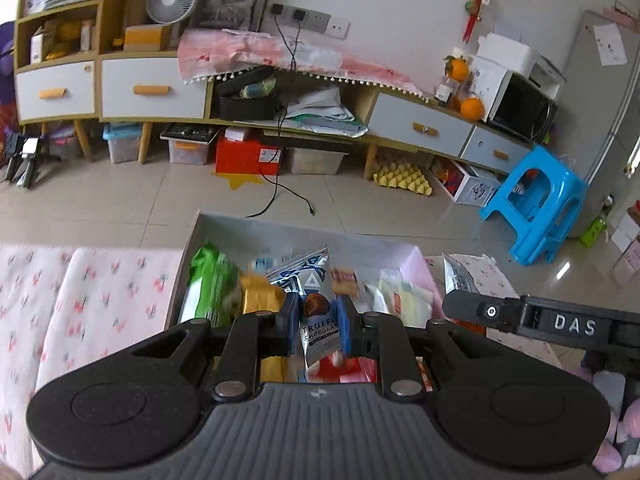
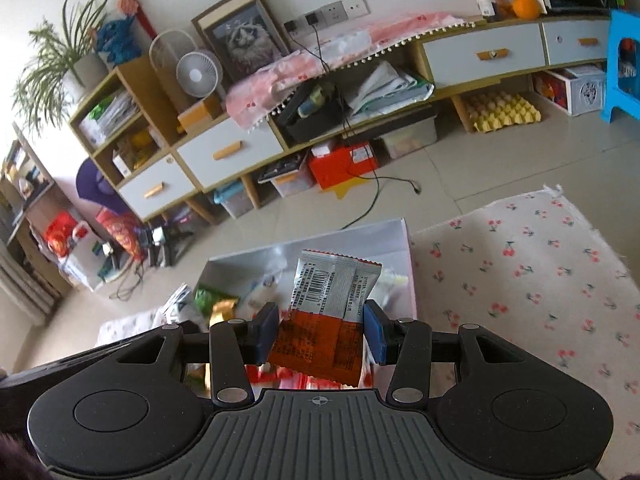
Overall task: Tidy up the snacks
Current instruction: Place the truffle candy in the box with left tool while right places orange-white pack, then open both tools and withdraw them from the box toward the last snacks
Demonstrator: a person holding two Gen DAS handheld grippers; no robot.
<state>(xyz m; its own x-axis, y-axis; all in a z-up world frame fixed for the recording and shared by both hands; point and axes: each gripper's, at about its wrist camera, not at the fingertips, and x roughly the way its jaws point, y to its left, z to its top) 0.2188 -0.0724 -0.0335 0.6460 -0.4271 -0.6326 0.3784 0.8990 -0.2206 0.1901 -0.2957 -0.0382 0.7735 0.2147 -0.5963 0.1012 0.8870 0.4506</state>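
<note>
**Mei:** Tiled floor and a long low cabinet [image 1: 280,92] fill the background; nearer us sits the open box [image 1: 304,232] of snacks, beside a cherry-print cloth [image 2: 520,280]. What is each hand carrying?

**Jon:** Left hand-held gripper [image 1: 318,330] has its blue pads pressed onto a silver-and-blue truffle chocolate packet [image 1: 310,300], which stands upright between them, above the box. Right hand-held gripper [image 2: 320,332] pinches an orange-and-silver wafer packet [image 2: 332,304] across its width, barcode side up, also over the box.

**Mei:** So which step is this?

**Jon:** I'd judge both packets are in transit, lifted clear of the pile. The blur on the snacks below suggests movement. Whether they are heading in or out I cannot tell from here.

**Mei:** What else is in the box?

**Jon:** A green bag [image 1: 212,284], something gold-wrapped [image 1: 260,296], pale sachets [image 1: 404,292] on the right side. Fairly crowded.

**Mei:** And the next move?

**Jon:** Probably carrying each packet to its place and letting go only once it rests flat. The two grippers are near each other, so keeping them apart matters. The chocolate is held low on its body, so it may tip when released.
</note>
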